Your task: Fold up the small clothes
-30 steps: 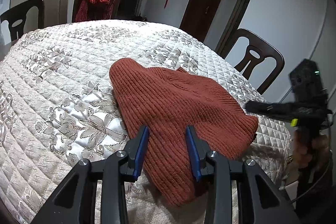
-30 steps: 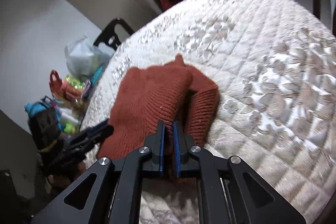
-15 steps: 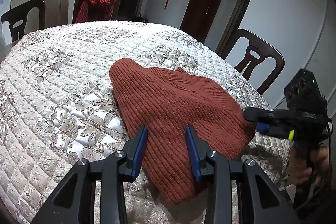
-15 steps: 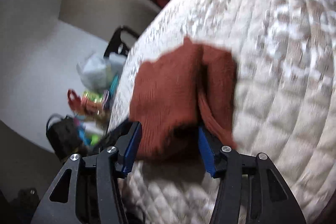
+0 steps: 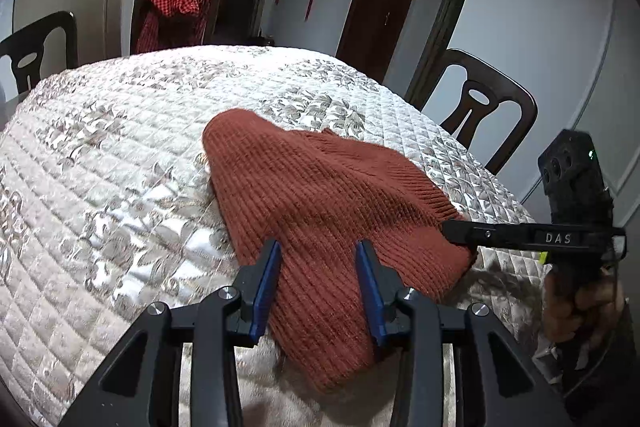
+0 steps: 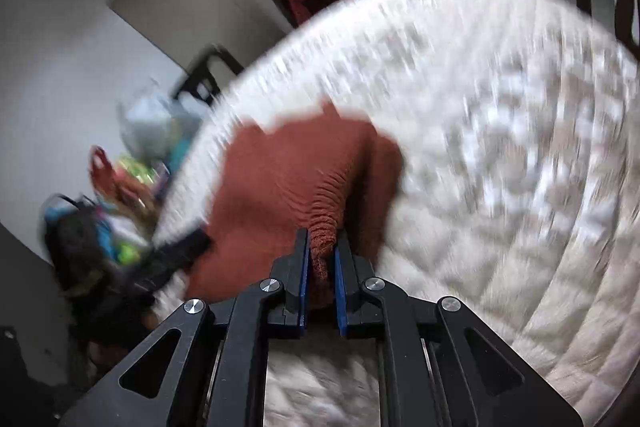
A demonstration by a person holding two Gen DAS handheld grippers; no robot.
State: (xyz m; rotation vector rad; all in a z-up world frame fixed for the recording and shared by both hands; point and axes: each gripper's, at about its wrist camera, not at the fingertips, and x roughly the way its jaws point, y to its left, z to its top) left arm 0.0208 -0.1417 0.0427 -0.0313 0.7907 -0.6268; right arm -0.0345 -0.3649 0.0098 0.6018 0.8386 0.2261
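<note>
A rust-red ribbed knit sweater (image 5: pixel 320 195) lies folded on the quilted floral table cover (image 5: pixel 120 147). My left gripper (image 5: pixel 318 247) hovers over its near edge, fingers apart, the knit lying below and between them without being pinched. My right gripper (image 6: pixel 322 247) is closing, and a bunched fold of the sweater (image 6: pixel 288 179) is squeezed between its blue pads. In the left wrist view the right gripper (image 5: pixel 452 227) reaches in from the right onto the sweater's right edge. The right wrist view is blurred.
Dark wooden chairs (image 5: pixel 480 107) stand around the table, and one at the back carries a red checked cloth (image 5: pixel 172 15). A hand (image 5: pixel 580 299) grips the right tool. Bags and colourful clutter (image 6: pixel 136 163) sit beyond the table's left edge.
The right gripper opened wide, sank to the sweater's right edge and closed on a fold of it. The left gripper and the rest of the sweater stayed put.
</note>
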